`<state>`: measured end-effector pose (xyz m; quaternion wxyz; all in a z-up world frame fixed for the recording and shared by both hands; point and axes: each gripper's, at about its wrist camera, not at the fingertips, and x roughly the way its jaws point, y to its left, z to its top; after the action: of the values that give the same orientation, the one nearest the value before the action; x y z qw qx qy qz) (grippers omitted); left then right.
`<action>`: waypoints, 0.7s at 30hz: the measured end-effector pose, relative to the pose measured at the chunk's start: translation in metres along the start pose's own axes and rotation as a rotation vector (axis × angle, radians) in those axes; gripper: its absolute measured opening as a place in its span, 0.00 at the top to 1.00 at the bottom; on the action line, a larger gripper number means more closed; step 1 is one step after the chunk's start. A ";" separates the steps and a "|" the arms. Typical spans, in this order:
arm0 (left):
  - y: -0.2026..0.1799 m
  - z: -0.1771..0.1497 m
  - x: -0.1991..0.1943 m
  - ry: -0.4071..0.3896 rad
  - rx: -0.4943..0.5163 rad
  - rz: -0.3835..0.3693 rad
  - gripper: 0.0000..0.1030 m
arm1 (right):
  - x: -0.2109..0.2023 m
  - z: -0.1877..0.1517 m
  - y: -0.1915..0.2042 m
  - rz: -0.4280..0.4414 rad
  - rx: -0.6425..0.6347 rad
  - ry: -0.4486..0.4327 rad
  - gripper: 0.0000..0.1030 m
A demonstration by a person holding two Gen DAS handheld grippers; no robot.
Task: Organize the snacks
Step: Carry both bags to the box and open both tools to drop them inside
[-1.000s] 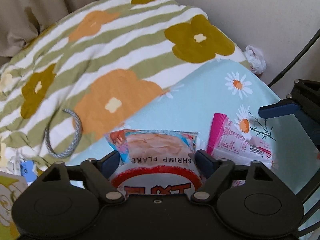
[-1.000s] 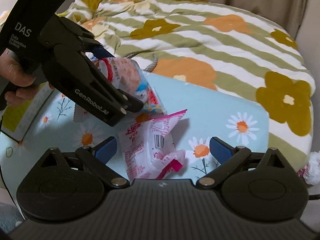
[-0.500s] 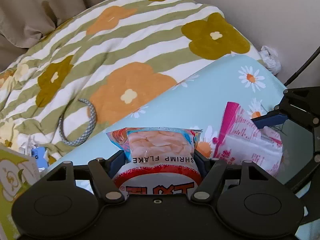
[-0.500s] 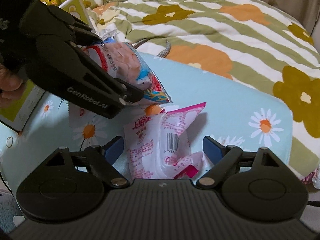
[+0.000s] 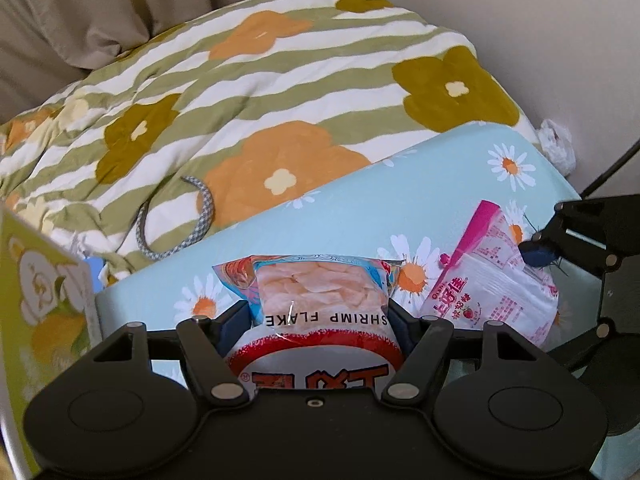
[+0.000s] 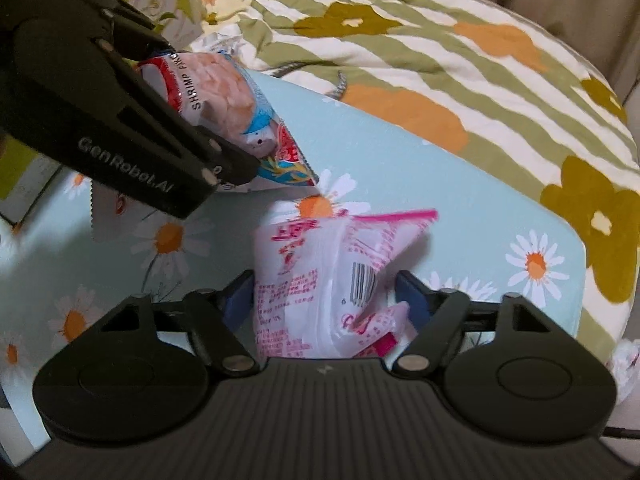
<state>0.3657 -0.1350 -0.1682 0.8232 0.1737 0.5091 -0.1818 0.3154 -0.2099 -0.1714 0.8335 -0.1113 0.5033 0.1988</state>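
Note:
A bag of shrimp flakes (image 5: pixel 320 292) with a red and white label is held just above the daisy-print light blue table top (image 5: pixel 360 208). My left gripper (image 5: pixel 320 314) is shut on it. In the right wrist view that bag (image 6: pixel 224 92) tilts out of the left gripper (image 6: pixel 236 168) at the upper left. A pink and white snack bag (image 6: pixel 316 276) lies crumpled on the table. My right gripper (image 6: pixel 326 300) straddles it with its jaws closing, and the blue pads (image 6: pixel 240 304) touch its sides. In the left wrist view one right fingertip (image 5: pixel 538 254) rests on this bag (image 5: pixel 492 296).
A green and white box (image 5: pixel 40 288) with a bear picture stands at the table's left end. Behind the table lies a striped flower-print blanket (image 5: pixel 260 92) with a grey braided cord (image 5: pixel 200 216) on it. A crumpled white tissue (image 5: pixel 556 148) sits by the wall.
My left gripper closed tighter on the shrimp flake bag and raised it leftward. My right gripper came down over the pink bag and narrowed its wide jaws until the pads met the bag's sides.

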 end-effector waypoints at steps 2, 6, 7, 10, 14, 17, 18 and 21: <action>0.001 -0.004 -0.004 -0.005 -0.019 0.009 0.29 | -0.001 0.000 -0.001 -0.004 0.005 -0.005 0.28; 0.003 -0.012 -0.010 -0.012 -0.054 0.017 0.29 | -0.004 0.000 -0.005 0.000 0.056 -0.015 0.38; 0.003 -0.014 -0.013 -0.016 -0.058 0.019 0.29 | -0.005 0.000 -0.005 -0.003 0.067 -0.019 0.39; 0.001 -0.018 -0.026 -0.040 -0.068 0.028 0.29 | -0.014 0.000 -0.006 -0.012 0.100 -0.038 0.43; 0.001 -0.022 -0.050 -0.085 -0.095 0.032 0.29 | -0.032 0.002 -0.001 -0.019 0.113 -0.074 0.44; 0.002 -0.025 -0.080 -0.135 -0.123 0.052 0.29 | -0.051 0.006 0.006 -0.018 0.116 -0.113 0.44; 0.003 -0.027 -0.092 -0.157 -0.138 0.058 0.29 | -0.059 0.008 0.008 -0.015 0.115 -0.126 0.44; 0.010 -0.033 -0.127 -0.226 -0.186 0.075 0.29 | -0.082 0.019 0.015 0.001 0.121 -0.166 0.44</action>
<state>0.2922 -0.0955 -0.0660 0.8940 0.0938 0.4210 -0.1214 0.2900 -0.2072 -0.0897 0.8775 -0.0439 0.4436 0.1769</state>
